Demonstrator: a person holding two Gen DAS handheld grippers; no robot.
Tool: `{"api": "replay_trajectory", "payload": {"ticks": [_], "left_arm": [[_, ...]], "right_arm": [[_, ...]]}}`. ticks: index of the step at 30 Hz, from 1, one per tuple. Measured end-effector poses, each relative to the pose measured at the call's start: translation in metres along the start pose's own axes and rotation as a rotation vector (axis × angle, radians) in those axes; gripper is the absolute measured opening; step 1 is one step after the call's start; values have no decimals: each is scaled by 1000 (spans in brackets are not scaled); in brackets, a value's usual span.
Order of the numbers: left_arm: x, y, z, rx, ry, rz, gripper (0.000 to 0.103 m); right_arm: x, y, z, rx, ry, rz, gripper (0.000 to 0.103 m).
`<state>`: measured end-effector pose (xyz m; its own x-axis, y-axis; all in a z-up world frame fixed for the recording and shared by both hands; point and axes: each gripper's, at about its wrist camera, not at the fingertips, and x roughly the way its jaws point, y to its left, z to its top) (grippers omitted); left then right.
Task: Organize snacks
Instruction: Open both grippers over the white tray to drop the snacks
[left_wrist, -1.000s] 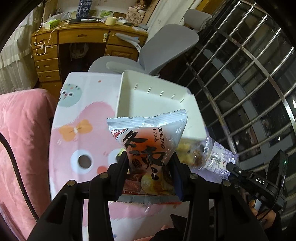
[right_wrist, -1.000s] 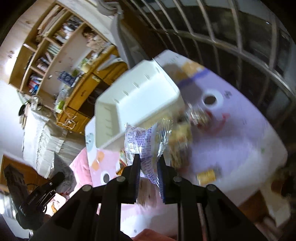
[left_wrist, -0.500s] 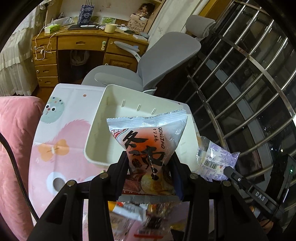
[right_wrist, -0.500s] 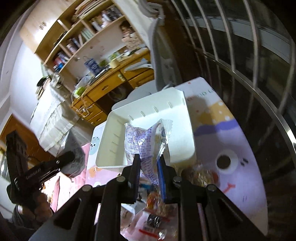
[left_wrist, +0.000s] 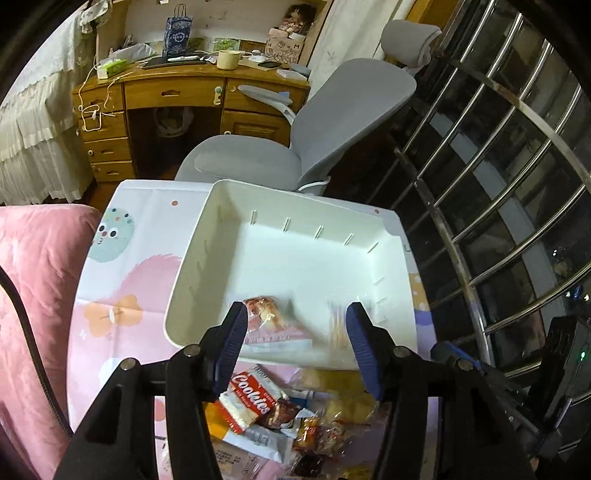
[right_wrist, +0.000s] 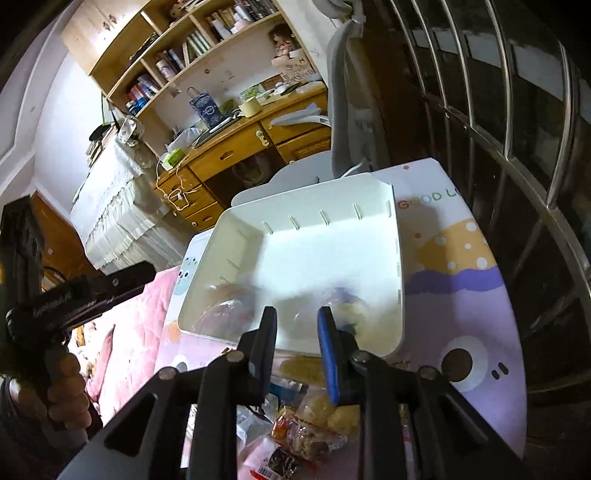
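Left gripper (left_wrist: 295, 328): jaws parted, having just been opening, with nothing pressed between the pads. The chip packet (left_wrist: 271, 325) lies blurred in the near part of the white bin (left_wrist: 207, 225), at about 7 o'clock of the bin floor in the left wrist view, seen in the gap between the jaws but free of them.

Right gripper (right_wrist: 297, 325): jaws apart by a narrow gap, having just been opening, with no pad contact visible. The purple-printed packet (right_wrist: 341, 302) lies blurred in the bin's near right corner, at about 5 o'clock of the floor in the right wrist view.

Both packets sit inside the bin. The left wrist view renders the second packet only as a pale smear at about 4 o'clock of the floor; the right wrist view shows its purple print, and renders the chip packet as a dull blur at about 7 o'clock.

The bin stands on a cartoon-printed table cover (left_wrist: 122, 280). At 6 o'clock from the bin, just beside its near wall, lies a heap of loose snacks (left_wrist: 314, 421); the left wrist view shows a red "Cookies" packet (left_wrist: 251, 398) legibly, the right wrist view does not.

The right wrist view alone shows the person's left hand (right_wrist: 62, 391) on its gripper handle at 8 o'clock, and a bookshelf (right_wrist: 177, 55) at 11 o'clock. Both views show a grey office chair (left_wrist: 332, 122) and wooden desk (left_wrist: 173, 96) at 12 o'clock beyond the bin, and a barred window (left_wrist: 517, 184) at 2 o'clock. A pink blanket (left_wrist: 33, 277) lies at 9 o'clock in the left wrist view.
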<state>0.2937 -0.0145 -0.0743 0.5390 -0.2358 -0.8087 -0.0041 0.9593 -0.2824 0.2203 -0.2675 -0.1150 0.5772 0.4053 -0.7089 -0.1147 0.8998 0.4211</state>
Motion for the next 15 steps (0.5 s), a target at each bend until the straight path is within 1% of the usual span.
{"api": "replay_trajectory", "payload": {"ticks": [7, 12, 15], "left_arm": [[-9, 12, -7, -14, 32, 29, 55], [-23, 23, -17, 12, 34, -6, 55], [-33, 30, -25, 43, 52, -24, 55]], "right_arm": [[-5, -2, -6, 46, 5, -9, 31], [-18, 5, -17, 58, -6, -25, 32], [-31, 12, -29, 70, -26, -44, 32]]}}
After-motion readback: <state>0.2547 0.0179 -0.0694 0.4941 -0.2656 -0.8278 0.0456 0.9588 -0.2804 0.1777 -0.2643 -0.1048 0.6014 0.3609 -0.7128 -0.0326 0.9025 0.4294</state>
